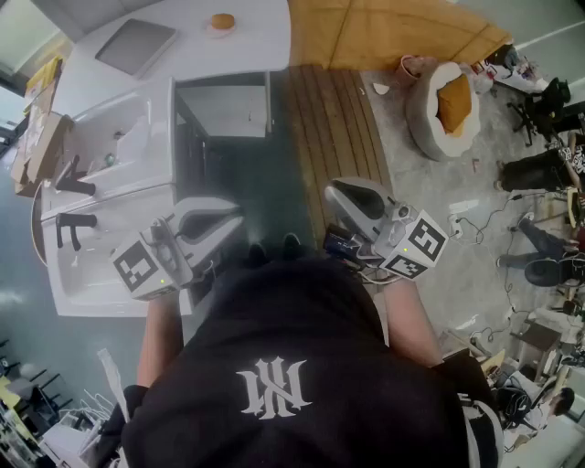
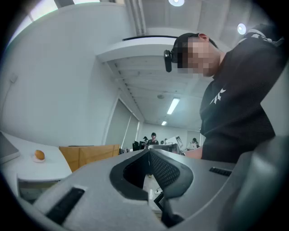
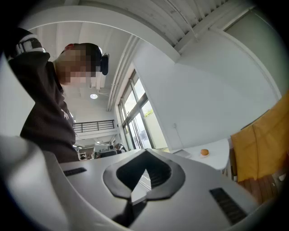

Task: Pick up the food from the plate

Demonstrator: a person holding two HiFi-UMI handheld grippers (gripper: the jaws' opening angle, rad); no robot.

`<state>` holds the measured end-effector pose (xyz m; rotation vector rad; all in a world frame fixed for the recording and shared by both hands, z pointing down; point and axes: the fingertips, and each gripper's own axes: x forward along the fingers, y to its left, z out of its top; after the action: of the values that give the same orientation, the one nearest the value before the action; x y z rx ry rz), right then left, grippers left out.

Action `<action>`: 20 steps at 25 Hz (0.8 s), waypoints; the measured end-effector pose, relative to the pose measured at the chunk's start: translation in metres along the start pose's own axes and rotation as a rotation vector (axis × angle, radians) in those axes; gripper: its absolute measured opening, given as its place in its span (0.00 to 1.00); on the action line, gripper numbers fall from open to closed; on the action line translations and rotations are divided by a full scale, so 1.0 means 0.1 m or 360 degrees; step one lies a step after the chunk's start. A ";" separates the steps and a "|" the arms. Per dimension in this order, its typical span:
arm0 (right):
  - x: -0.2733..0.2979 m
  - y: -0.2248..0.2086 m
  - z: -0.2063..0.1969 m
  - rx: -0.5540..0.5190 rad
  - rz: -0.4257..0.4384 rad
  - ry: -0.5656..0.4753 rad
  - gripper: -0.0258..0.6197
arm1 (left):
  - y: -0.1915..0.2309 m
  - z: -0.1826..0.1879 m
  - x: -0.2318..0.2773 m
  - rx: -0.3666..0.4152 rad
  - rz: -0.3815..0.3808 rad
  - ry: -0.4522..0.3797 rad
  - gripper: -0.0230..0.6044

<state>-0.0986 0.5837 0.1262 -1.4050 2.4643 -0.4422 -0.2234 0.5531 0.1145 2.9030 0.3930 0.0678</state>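
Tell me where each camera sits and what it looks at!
Head view: on the person's head, looking down at the left gripper, right gripper and black shirt.
Left gripper view: on the left gripper, looking along its shut jaws; shirt at right.
Right gripper view: on the right gripper, looking along its shut jaws; shirt at left.
Shared: all three show the food, far off.

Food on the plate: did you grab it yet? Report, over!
Left gripper shut, empty. Right gripper shut, empty. Food on its plate, far counter, untouched. Laptop beside it, apart.
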 end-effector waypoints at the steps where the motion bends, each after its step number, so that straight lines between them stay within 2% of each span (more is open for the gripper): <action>1: 0.00 0.00 0.00 -0.0007 -0.0002 0.0003 0.04 | 0.01 0.00 0.02 -0.0006 -0.0003 -0.0010 0.05; 7: 0.05 -0.02 0.01 -0.0070 0.0018 0.0038 0.04 | 0.05 -0.04 0.03 -0.0013 0.0012 0.0001 0.05; 14: 0.10 -0.12 0.09 -0.0054 0.0026 0.0008 0.04 | 0.09 -0.02 0.02 -0.0003 0.0076 -0.0012 0.05; 18: 0.10 -0.16 0.09 -0.0183 0.0026 0.0098 0.04 | 0.13 -0.06 0.05 -0.0019 0.0124 0.0011 0.05; 20: 0.06 -0.21 0.12 -0.0196 0.0045 0.0115 0.04 | 0.16 -0.06 0.13 -0.0026 0.0137 0.0021 0.05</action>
<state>-0.0803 0.5667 0.1232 -1.4224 2.6060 -0.3468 -0.2070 0.5433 0.1242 2.9041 0.2681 0.1033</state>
